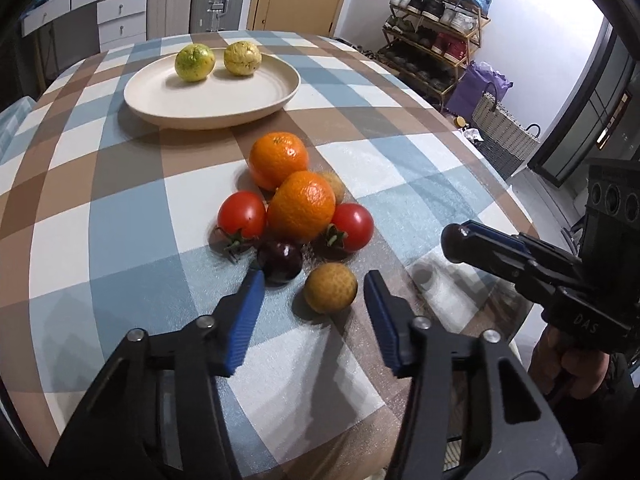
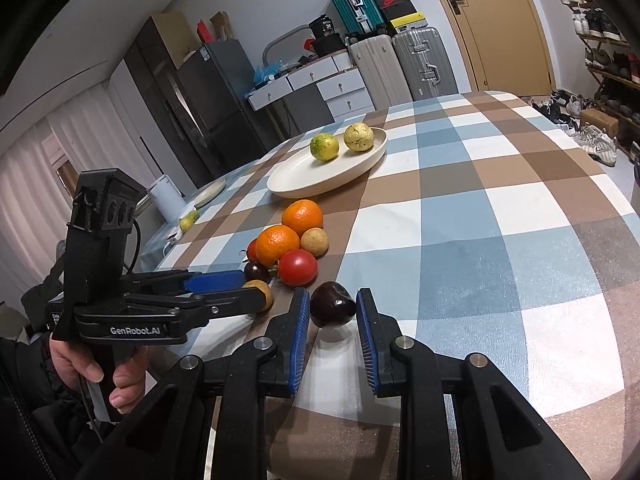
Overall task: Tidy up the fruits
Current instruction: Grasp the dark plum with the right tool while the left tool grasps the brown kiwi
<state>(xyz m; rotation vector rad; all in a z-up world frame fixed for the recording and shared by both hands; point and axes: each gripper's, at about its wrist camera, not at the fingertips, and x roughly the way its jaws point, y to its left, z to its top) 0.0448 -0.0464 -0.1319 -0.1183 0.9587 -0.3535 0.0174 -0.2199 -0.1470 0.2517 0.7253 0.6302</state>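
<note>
A small tan round fruit (image 1: 330, 288) lies on the checked tablecloth between the blue pads of my left gripper (image 1: 314, 277). The pads stand open; a gap shows on the fruit's left side. My right gripper (image 2: 333, 295) is shut on a dark purple fruit (image 2: 333, 305) held just above the cloth. Behind lies a pile: two oranges (image 1: 301, 206), two tomatoes (image 1: 242, 216), another dark fruit (image 1: 280, 262) and a second tan fruit (image 1: 334, 186). A cream plate (image 1: 208, 98) farther back holds two yellow-green fruits (image 1: 194, 62).
The round table's edge curves close on the right (image 1: 520, 200). A shoe rack (image 1: 436, 24) and a woven basket (image 1: 504, 132) stand beyond it. At the table's far left sit a small plate (image 2: 210, 194), a white jug (image 2: 166, 196) and a yellow-green fruit (image 2: 188, 222).
</note>
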